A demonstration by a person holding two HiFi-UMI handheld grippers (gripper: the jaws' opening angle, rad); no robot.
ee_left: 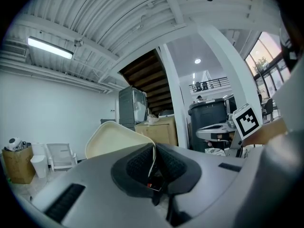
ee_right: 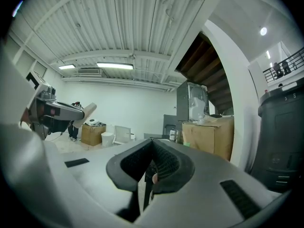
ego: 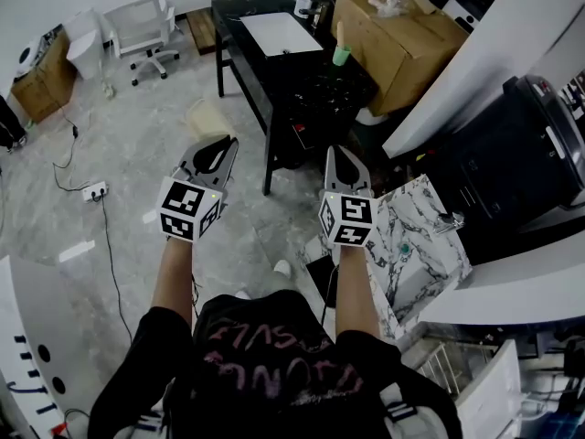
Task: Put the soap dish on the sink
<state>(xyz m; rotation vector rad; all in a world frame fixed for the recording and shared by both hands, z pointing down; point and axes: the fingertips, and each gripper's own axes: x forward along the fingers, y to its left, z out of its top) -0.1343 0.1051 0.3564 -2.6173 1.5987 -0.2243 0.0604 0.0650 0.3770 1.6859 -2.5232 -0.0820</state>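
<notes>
From where I stood, this looked like the carrying step. The left gripper (ego: 219, 149) was pinching the cream soap dish (ego: 207, 119) by its rim. The dish stuck out past the jaw tips, tilted up on edge above the floor. The white sink (ego: 279, 33), set into the black desk (ego: 274, 76), lay well ahead of the person, so the dish was not yet near it.

I judged the next move called for walking up to the desk, reaching the left arm over the basin and levelling the dish before letting go.

The right gripper (ego: 340, 158) was pressed together on nothing. Both forearms were held out in front, side by side and roughly parallel, with the grippers pointing toward the desk. The right one was near a marble-patterned panel (ego: 420, 236).
</notes>
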